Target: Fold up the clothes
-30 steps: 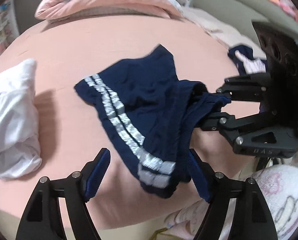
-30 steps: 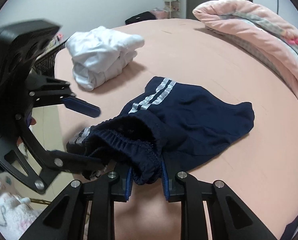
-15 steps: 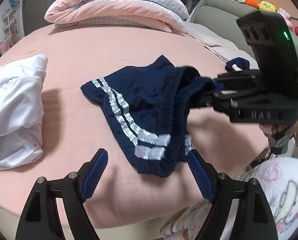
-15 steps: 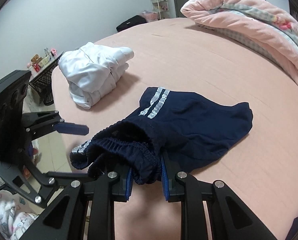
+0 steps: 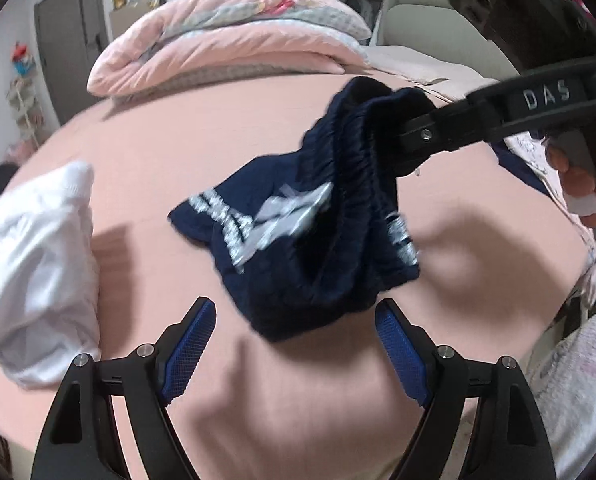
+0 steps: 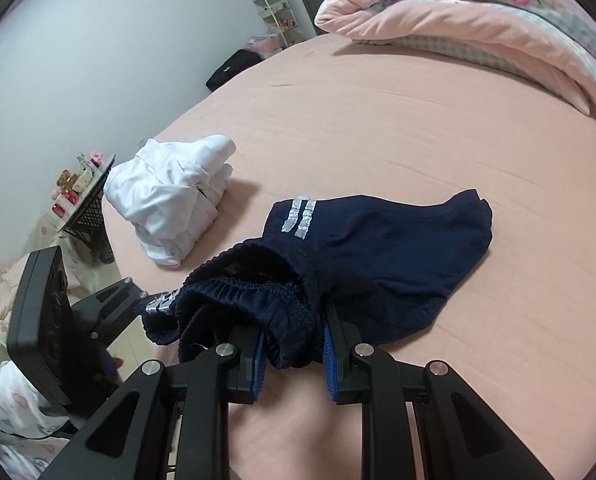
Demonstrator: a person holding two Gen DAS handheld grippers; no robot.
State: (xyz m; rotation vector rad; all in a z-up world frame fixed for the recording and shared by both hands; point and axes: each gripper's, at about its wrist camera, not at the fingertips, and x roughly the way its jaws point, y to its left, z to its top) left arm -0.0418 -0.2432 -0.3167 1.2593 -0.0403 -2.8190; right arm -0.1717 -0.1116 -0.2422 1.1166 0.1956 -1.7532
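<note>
Navy shorts [image 5: 318, 236] with silver side stripes hang bunched above the pink bed [image 5: 217, 128]. My right gripper [image 6: 291, 354] is shut on their elastic waistband and lifts that end; the far leg still rests on the sheet [image 6: 398, 248]. In the left wrist view the right gripper [image 5: 402, 140] reaches in from the right. My left gripper [image 5: 295, 344] is open and empty, just below the hanging shorts, its blue pads [image 5: 189, 340] apart. It shows at the lower left of the right wrist view [image 6: 137, 296].
A crumpled white garment [image 5: 33, 256] lies at the left on the bed, also in the right wrist view [image 6: 169, 196]. A folded pink quilt [image 5: 225, 40] lies at the bed's far end. More clothes [image 5: 518, 156] lie at the right. A black crate [image 6: 89, 208] stands beside the bed.
My right gripper has lifted the shorts' waistband higher, pulling most of the shorts off the bed. My left gripper stayed open and drew back and lower, beneath the shorts.
</note>
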